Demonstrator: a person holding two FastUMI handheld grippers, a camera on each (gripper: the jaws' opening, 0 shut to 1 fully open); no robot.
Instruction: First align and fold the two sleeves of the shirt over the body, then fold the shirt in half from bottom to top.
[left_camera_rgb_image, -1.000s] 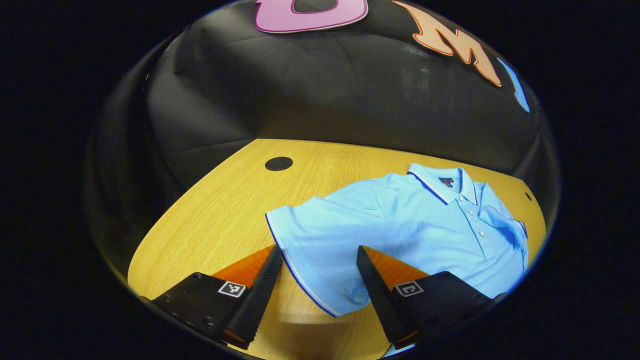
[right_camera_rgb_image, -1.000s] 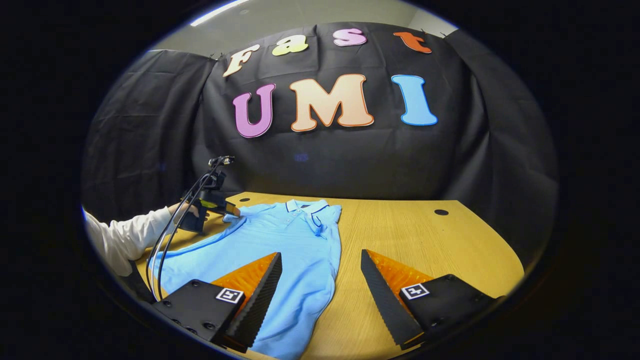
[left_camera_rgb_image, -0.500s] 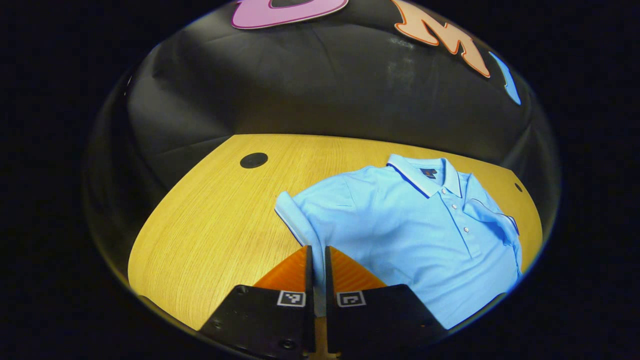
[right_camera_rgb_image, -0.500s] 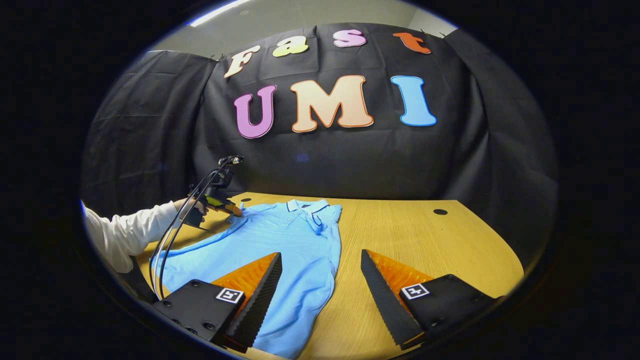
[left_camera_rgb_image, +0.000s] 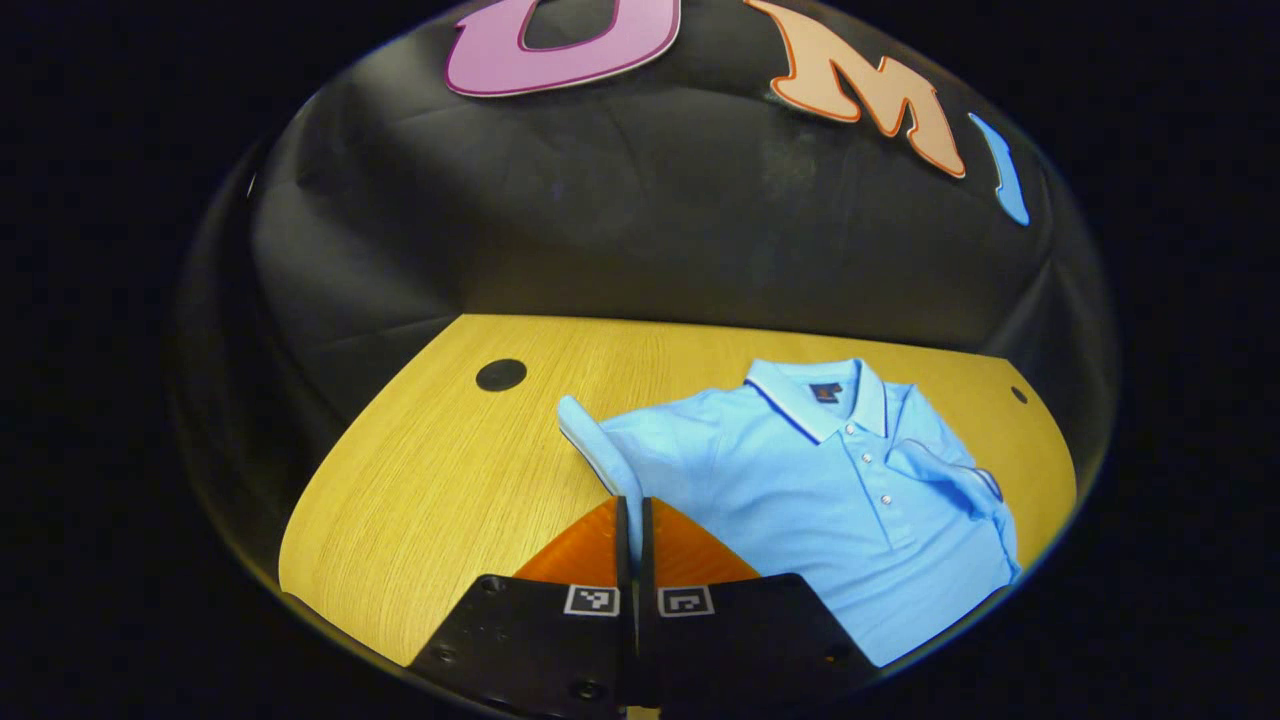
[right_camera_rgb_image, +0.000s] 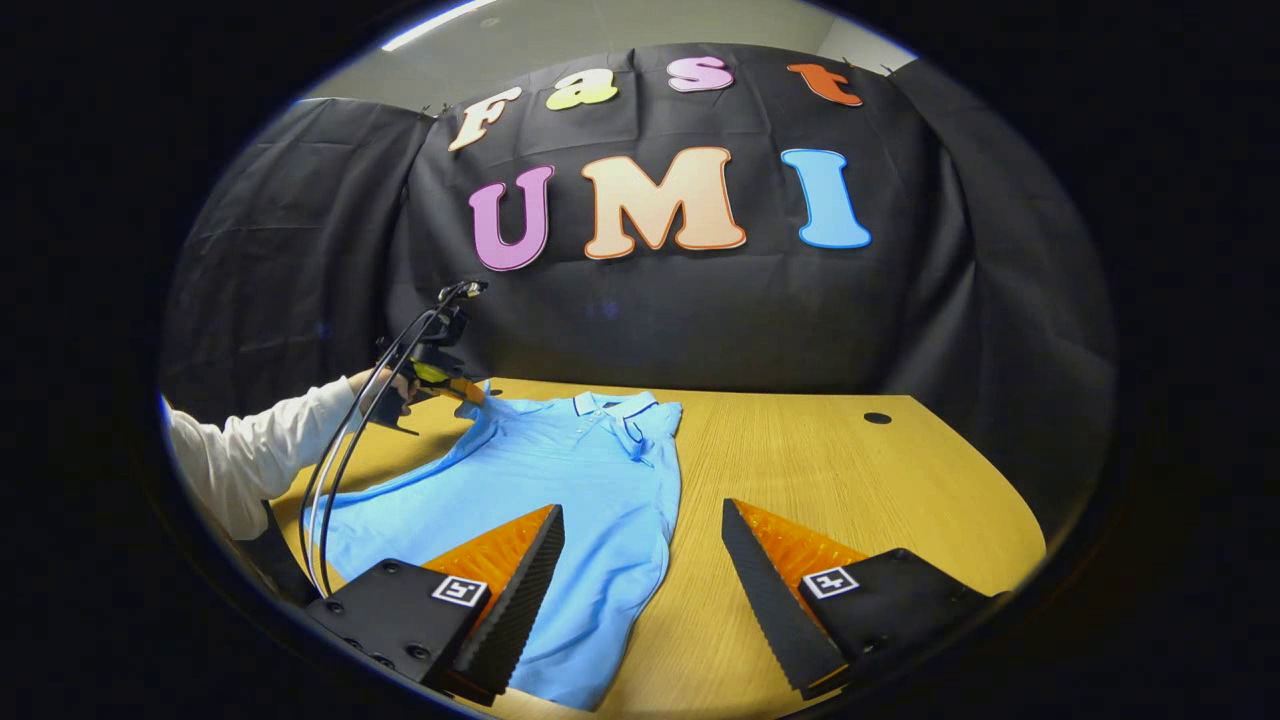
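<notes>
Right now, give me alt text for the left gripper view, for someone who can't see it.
The left gripper is shut on the sleeve of a light blue polo shirt, lifting it off a wooden table. The rest of the shirt lies flat, collar toward the black cloth wall.

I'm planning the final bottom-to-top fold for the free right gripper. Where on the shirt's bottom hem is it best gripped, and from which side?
Probably the hem corner of the shirt nearest the open right gripper. It lies flat by bare table, so a low approach from that open side could slide a finger under the edge. The left gripper holds the sleeve.
</notes>
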